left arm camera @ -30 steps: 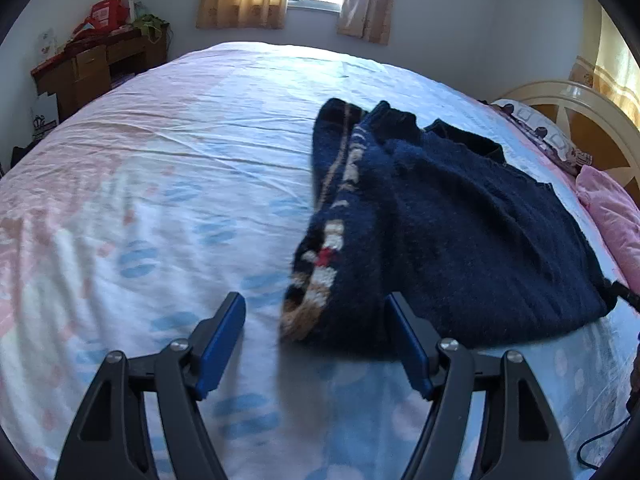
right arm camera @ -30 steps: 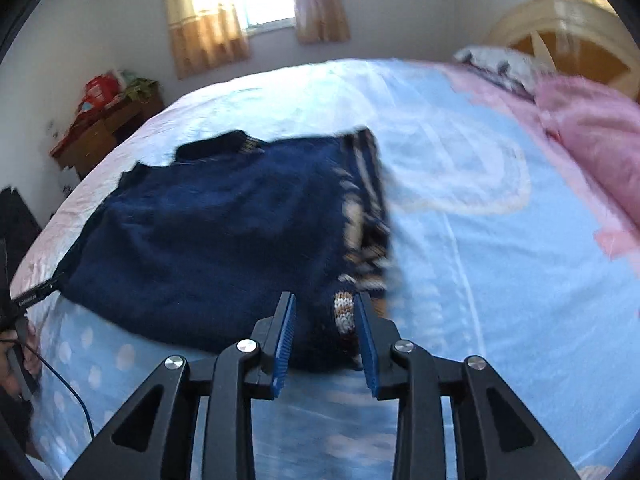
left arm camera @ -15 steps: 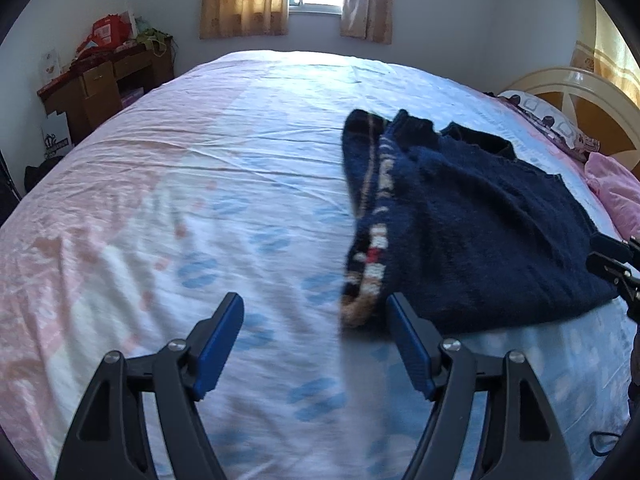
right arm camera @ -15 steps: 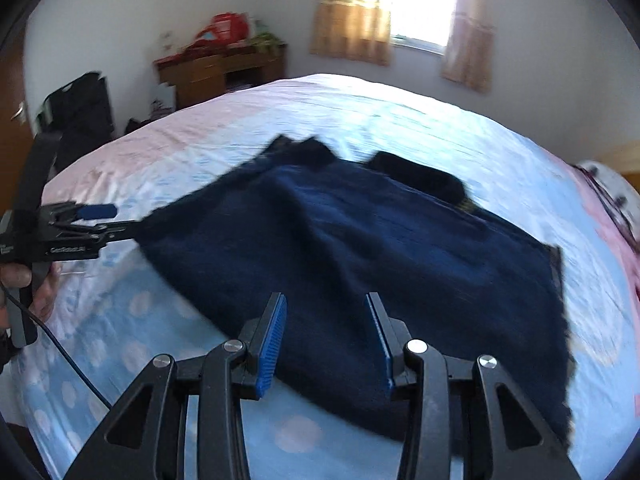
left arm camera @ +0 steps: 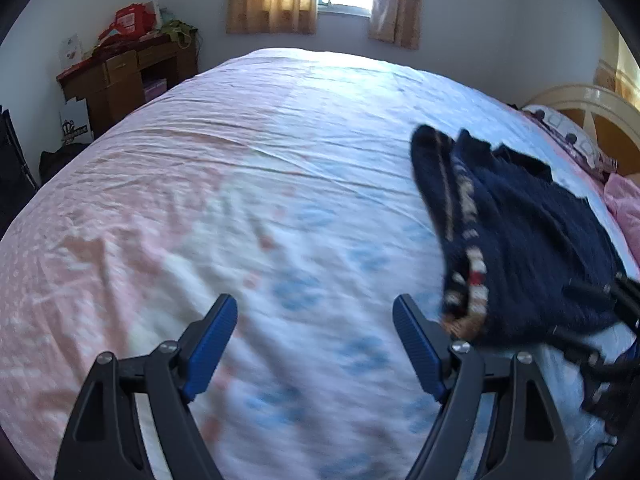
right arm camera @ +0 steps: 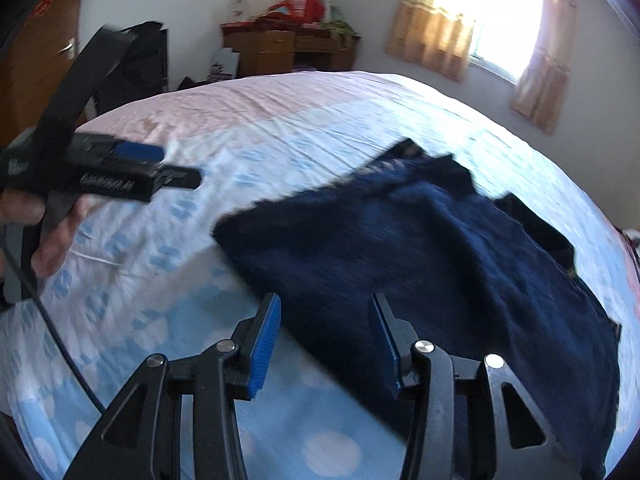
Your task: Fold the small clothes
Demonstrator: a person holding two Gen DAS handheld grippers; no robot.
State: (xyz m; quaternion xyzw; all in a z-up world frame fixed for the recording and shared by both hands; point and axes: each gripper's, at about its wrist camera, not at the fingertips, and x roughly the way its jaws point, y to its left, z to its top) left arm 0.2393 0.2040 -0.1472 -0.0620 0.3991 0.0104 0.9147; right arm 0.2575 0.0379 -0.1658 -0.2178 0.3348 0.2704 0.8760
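A dark navy knitted sweater with a striped sleeve folded over it lies flat on the bed, at the right in the left wrist view. It also shows in the right wrist view, spread wide. My left gripper is open and empty over bare sheet, left of the sweater's striped cuff. My right gripper is open and empty, hovering at the sweater's near edge. The left gripper also appears in the right wrist view, held by a hand off to the sweater's left.
The bed has a pink and blue patterned sheet. A wooden desk with clutter stands at the far left wall. A pink pillow and headboard are at the right. A cable hangs from the left gripper.
My left gripper has swung left, away from the sweater. My right gripper has let go of the striped sleeve, opened, and swung around toward the sweater's near edge.
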